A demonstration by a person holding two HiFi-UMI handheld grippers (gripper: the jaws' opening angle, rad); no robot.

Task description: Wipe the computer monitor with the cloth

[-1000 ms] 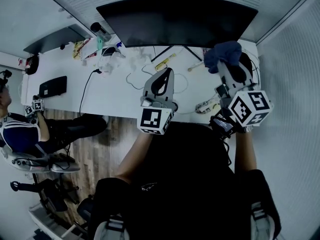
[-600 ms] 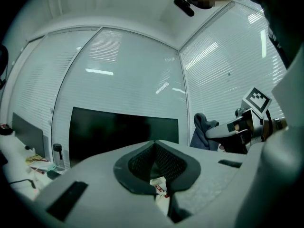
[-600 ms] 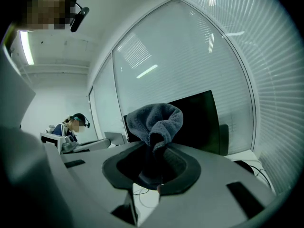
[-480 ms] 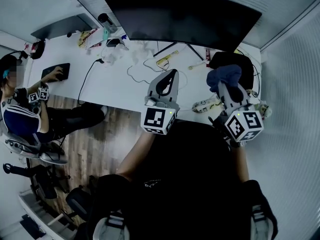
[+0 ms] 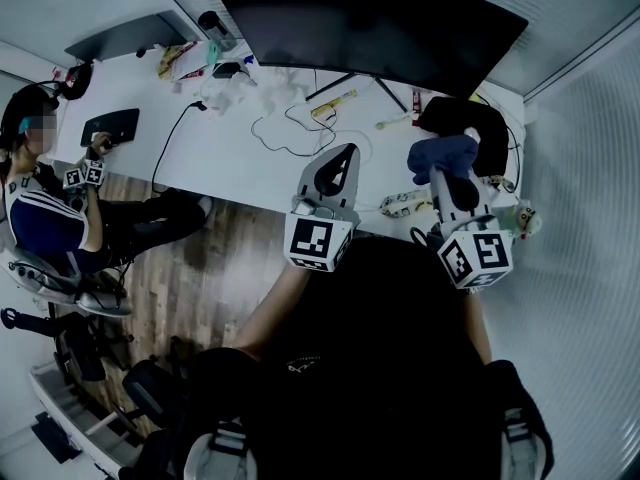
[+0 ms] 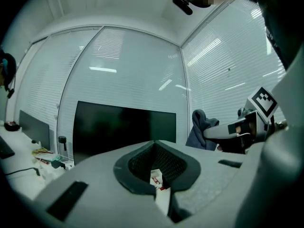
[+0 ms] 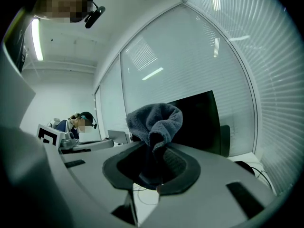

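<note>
1. The right gripper [image 7: 154, 163] has its jaws closed on the cloth [image 7: 156, 120]. The cloth is blue-grey and bunched, and it rises from between the jaws in a soft, crumpled lump.
2. The left gripper [image 6: 155, 146] has its jaws closed on each other with nothing between them. Only a glimpse of the desk shows through the gap behind the pads.
3. In the head view, both grippers are held up over the near edge of a white desk [image 5: 225, 163]. The left gripper is near the middle and the right gripper is further right. The cloth sits at the tip of the right gripper, above the right part of the desk.
4. The monitor [image 5: 370, 28] is wide and dark and stands on a stand at the far edge of the desk. The cloth is apart from the screen and touches no part of it. In the right gripper view the screen shows behind and to the right of the cloth.
5. Loose cables [image 5: 290, 128] lie on the desk in front of the monitor, with small clutter at the far left. A dark object [image 5: 470, 118] rests at the far right. Another person [image 5: 45, 218] sits at the left end of the desk.
6. On progress, the cloth is picked up and held firmly, so that part looks done. The screen shows no sign of whether any of it has been wiped. As it looks, the cloth has yet to be brought onto the glass and drawn across it.
</note>
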